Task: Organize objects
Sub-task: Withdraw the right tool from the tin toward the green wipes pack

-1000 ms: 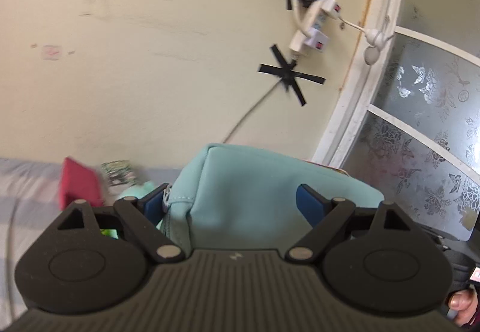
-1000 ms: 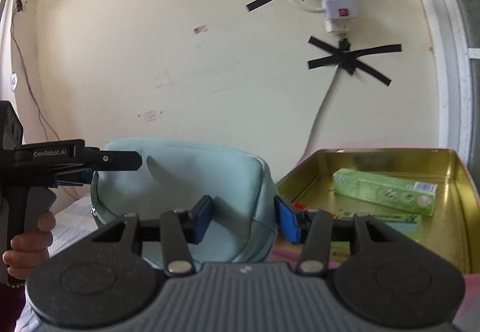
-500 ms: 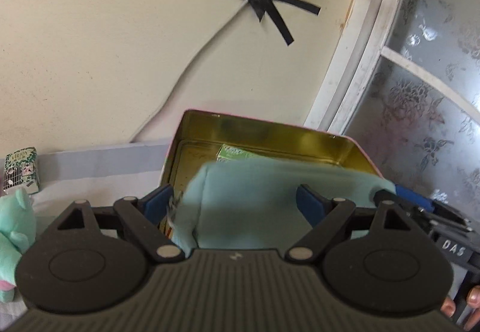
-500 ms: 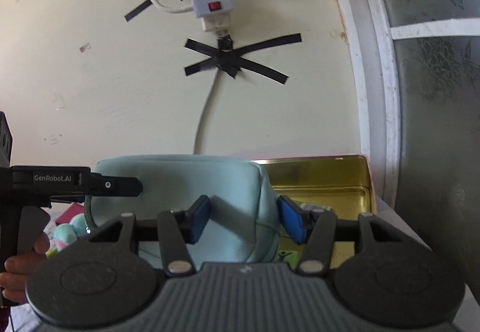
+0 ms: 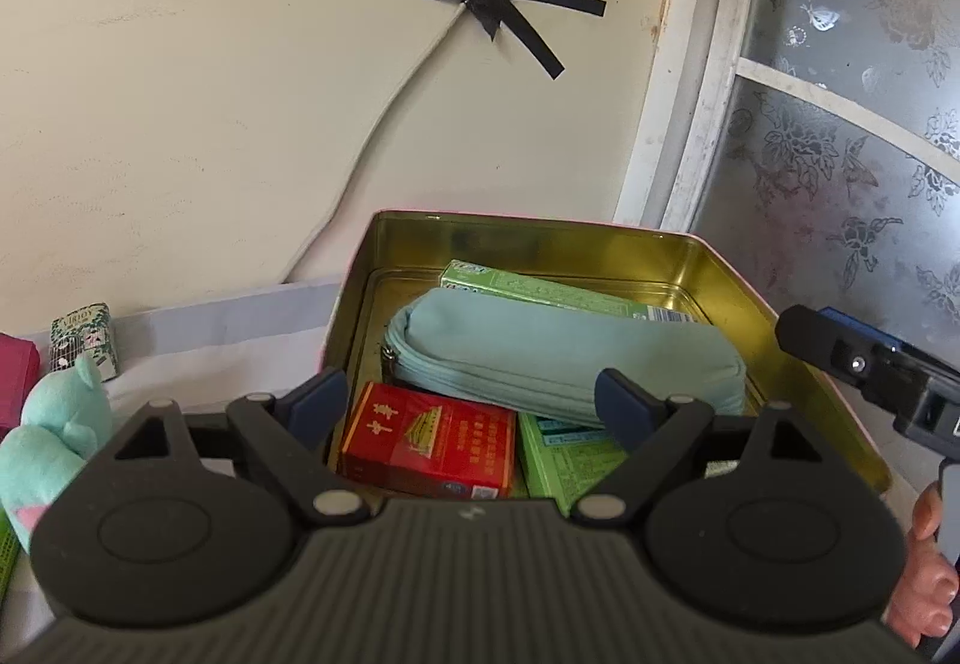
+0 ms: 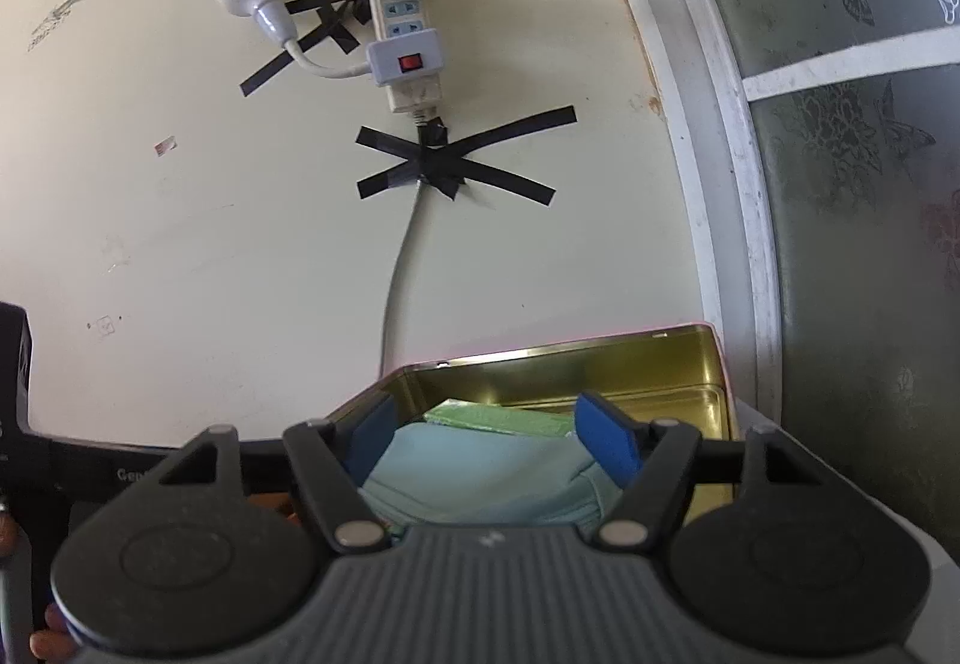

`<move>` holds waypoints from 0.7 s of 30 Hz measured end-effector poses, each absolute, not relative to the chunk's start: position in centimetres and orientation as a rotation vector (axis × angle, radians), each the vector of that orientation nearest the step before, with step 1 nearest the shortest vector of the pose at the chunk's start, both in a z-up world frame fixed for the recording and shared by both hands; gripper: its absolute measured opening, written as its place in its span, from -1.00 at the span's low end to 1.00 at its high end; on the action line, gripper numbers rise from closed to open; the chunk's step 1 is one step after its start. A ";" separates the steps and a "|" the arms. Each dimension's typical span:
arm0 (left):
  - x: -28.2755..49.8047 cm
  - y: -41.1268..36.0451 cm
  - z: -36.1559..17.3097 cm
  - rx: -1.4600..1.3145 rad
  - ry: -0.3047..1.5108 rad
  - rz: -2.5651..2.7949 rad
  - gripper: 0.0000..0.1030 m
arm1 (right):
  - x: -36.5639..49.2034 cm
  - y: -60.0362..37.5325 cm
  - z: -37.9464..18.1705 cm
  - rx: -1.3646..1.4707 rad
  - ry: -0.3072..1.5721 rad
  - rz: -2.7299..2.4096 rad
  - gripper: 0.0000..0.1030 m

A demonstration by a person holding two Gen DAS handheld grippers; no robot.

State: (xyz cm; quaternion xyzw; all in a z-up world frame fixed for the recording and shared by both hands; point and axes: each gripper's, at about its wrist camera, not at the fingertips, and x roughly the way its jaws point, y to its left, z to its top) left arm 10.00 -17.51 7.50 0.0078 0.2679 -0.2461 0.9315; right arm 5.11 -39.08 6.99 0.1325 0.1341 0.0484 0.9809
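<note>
A light teal zip pouch [image 5: 558, 358] lies inside an open gold tin box [image 5: 798, 340], on top of green boxes [image 5: 540, 292] and beside a red packet [image 5: 432, 439]. My left gripper [image 5: 474, 400] is open just above the tin's near side, with the pouch beyond its fingers and apart from them. My right gripper [image 6: 489, 433] is open over the pouch [image 6: 480, 475], its blue pads on either side without pressing it. The right gripper also shows in the left wrist view [image 5: 864, 364] at the tin's right edge.
A teal plush toy [image 5: 54, 424], a small patterned box [image 5: 84, 340] and a pink item [image 5: 15, 376] lie left of the tin on the cloth. A wall with a taped power strip [image 6: 402, 45] stands behind; a frosted glass door [image 5: 840, 123] stands right.
Both grippers carried the pouch right and down over the tin, then opened and let go. The pouch now rests in the tin.
</note>
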 end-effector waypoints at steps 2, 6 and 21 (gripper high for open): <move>8.9 -16.6 7.5 0.014 0.541 -0.514 0.78 | 4.0 -38.2 7.1 0.267 0.261 0.114 0.41; 6.8 -14.4 7.3 0.012 0.538 -0.529 0.78 | 2.0 -36.3 6.9 0.270 0.258 0.153 0.42; 2.4 -2.9 4.5 0.026 0.532 -0.422 0.87 | -0.9 -25.8 4.9 0.237 0.398 0.332 0.43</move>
